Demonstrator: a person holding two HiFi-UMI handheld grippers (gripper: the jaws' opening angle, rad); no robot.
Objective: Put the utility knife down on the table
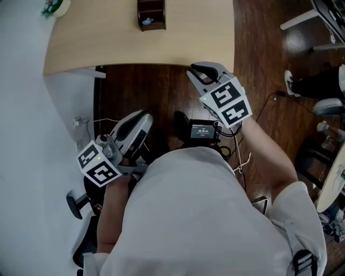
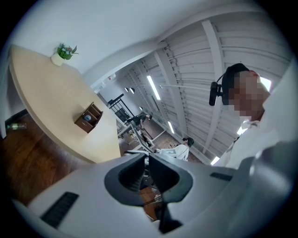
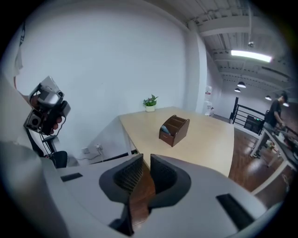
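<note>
Utility knife in no view; neither hand carries it. Right gripper (image 3: pixel 142 160): fingers slightly apart, empty, aimed at bench (image 1: pixel 108 43), just short of near edge, the nearer hand. Left gripper (image 2: pixel 146 156): fingers pressed together, empty, low left over floor. Wooden box (image 1: pixel 151 15) on far bench, contents unclear.

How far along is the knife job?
Done: unconfirmed. No knife shows in any view, and the table holds only an organizer and a plant. In hand: nothing. The left tongs are shut, the right tongs barely apart, both empty and off the table. Left: can't tell, the knife may lie out of view.
</note>
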